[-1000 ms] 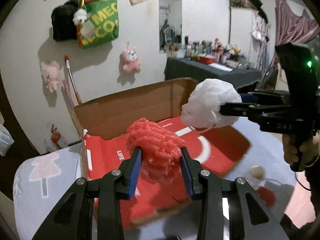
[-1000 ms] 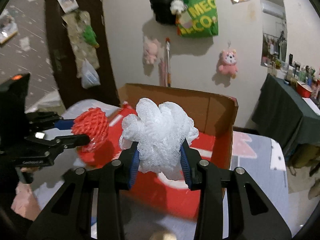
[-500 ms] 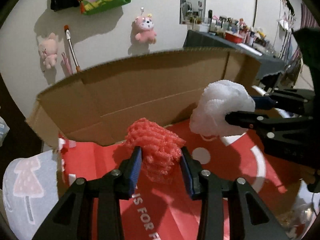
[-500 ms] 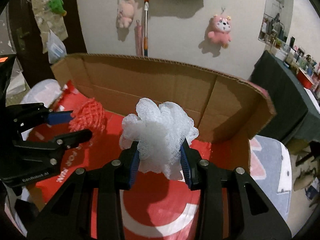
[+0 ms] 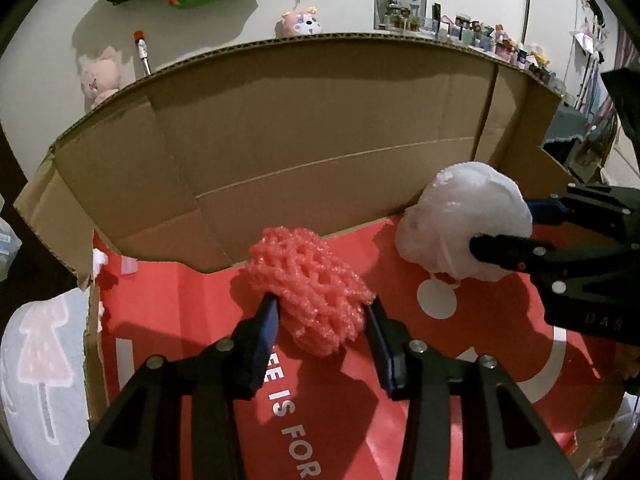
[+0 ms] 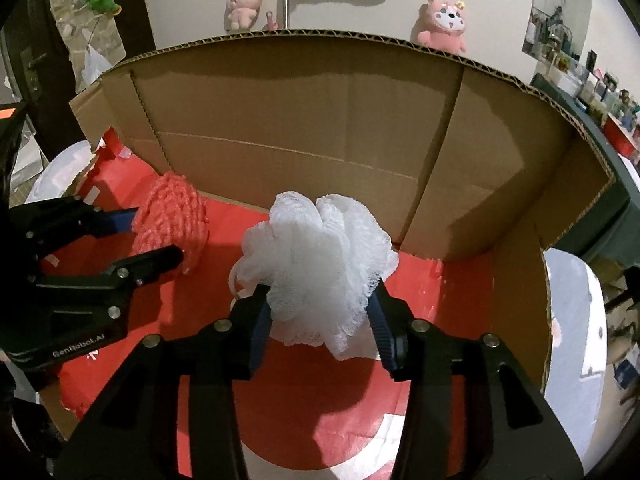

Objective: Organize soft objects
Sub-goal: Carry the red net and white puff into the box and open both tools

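Note:
My left gripper (image 5: pixel 320 320) is shut on a red mesh bath sponge (image 5: pixel 310 288) and holds it low inside an open cardboard box (image 5: pixel 304 128), just above its red printed floor. My right gripper (image 6: pixel 318 316) is shut on a white mesh bath sponge (image 6: pixel 320 248) inside the same box, to the right of the red one. The white sponge also shows in the left wrist view (image 5: pixel 464 220), and the red sponge in the right wrist view (image 6: pixel 172 224). The two sponges are close but apart.
The box's tall back wall (image 6: pixel 304 112) and right side wall (image 6: pixel 516 184) stand close ahead. A pale cloth with pink tree prints (image 5: pixel 40 360) covers the surface under the box. Pink plush toys (image 6: pixel 442 20) hang on the wall behind.
Both grippers have moved forward and down into the box with their sponges. The box wall now fills most of both views.

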{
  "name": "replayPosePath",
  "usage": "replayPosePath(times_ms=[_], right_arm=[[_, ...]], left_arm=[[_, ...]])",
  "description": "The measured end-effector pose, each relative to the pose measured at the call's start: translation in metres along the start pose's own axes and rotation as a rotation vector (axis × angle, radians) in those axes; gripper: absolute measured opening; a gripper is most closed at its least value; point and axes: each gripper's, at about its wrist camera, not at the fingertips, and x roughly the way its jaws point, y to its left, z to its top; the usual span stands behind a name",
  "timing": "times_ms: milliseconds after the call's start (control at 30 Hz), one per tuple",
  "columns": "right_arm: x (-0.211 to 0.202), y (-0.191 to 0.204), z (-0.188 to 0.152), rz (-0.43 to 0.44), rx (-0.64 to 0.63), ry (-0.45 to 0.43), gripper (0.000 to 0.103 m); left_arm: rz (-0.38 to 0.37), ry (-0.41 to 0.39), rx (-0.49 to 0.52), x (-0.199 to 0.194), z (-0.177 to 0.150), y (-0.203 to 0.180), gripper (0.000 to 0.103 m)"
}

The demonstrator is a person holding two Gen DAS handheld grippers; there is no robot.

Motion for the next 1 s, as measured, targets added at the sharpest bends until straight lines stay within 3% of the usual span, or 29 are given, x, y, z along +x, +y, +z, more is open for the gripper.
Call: replayPosePath(times_ms=[400, 1000], right_arm=[[0.001, -0.004, 0.001, 0.017, 0.030, 0.015, 0.057], [-0.005, -0.004, -0.001, -0.004, 0.038, 0.015, 0.078]], left_arm=[[0.001, 0.005, -0.010, -0.001, 0.003, 0.002, 0.051], [0.020, -0.019, -0.057, -0.017, -0.002, 0.005, 0.085]])
